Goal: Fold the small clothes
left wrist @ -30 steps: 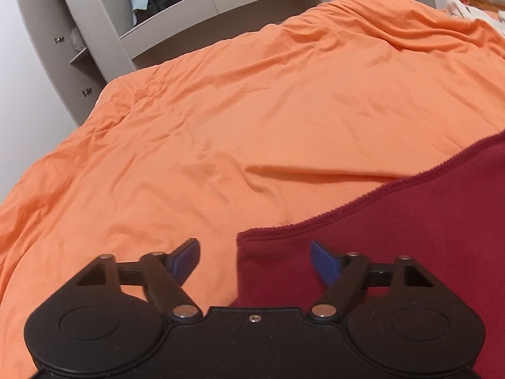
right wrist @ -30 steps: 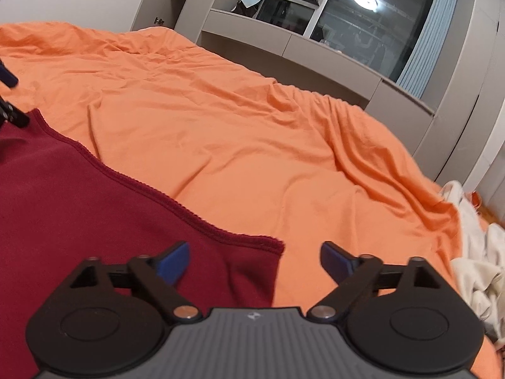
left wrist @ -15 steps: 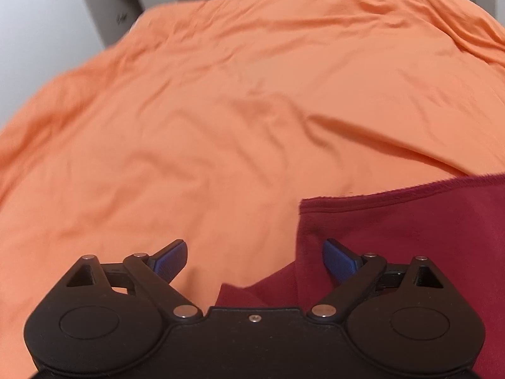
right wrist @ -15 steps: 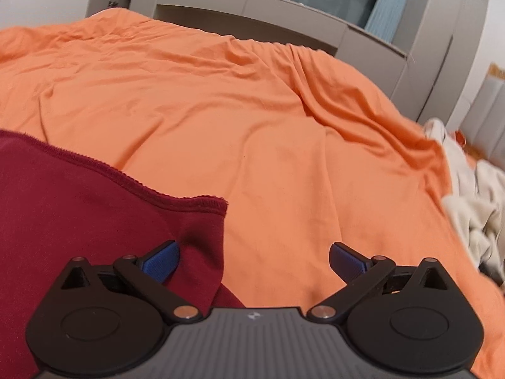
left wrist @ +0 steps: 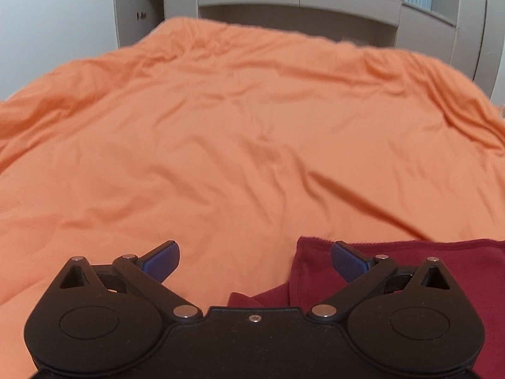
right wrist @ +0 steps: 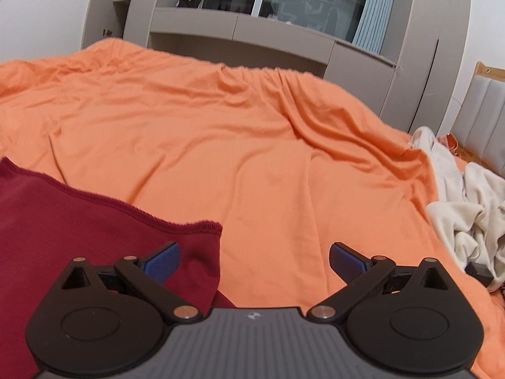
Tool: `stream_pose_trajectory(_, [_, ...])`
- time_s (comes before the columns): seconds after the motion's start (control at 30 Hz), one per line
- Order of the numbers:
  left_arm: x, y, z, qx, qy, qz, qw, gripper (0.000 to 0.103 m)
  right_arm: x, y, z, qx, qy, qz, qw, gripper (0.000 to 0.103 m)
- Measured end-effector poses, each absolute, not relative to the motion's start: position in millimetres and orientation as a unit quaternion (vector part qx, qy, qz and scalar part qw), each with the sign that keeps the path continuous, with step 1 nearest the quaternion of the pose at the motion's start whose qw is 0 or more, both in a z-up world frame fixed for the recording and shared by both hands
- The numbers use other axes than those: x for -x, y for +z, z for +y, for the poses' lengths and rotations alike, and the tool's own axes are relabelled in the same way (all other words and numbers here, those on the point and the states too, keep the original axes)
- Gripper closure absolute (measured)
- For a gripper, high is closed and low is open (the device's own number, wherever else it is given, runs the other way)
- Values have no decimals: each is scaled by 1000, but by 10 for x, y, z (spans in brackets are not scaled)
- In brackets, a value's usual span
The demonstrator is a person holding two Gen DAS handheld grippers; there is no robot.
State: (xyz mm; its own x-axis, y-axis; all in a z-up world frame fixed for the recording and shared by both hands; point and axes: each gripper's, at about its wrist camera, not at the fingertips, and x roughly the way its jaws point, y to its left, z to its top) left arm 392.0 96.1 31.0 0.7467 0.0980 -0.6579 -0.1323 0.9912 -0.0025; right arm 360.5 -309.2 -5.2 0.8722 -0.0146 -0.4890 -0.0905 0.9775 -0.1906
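The blue-padded fingers [left wrist: 162,260] of the left gripper [left wrist: 254,260] are seen spread and opening further, nothing pressed between them; the right-hand pad hangs over a corner of the dark red garment [left wrist: 394,252]. The right gripper [right wrist: 254,260] is likewise held wide apart and empty, its left pad above the garment's hemmed corner. The garment is laid flat on the orange bedspread [left wrist: 236,142]. A cream heap of clothes [right wrist: 467,202] is seen at the bed's right edge. Grey cabinets [right wrist: 284,31] stand behind. No legible writing is found; only a small pale emblem is visible on the right gripper's body.
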Motion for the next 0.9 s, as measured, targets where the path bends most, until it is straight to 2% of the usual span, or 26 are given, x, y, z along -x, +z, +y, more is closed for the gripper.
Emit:
stream_pose_trajectory(0.17, [-3654,429,1140,20,52,329,943,1,-3351,146,-3016,86,34,226,970,0])
stream_pose_trajectory(0.5, [-3416,3,1814,155,-45,378,912,1,-2805,217,-2483,94,115,206,967,0])
stream_pose_trajectory(0.9, [-3157,-84,1791,223,-219,373,873,1,-2474,53,-2074,130,156,213,956,0])
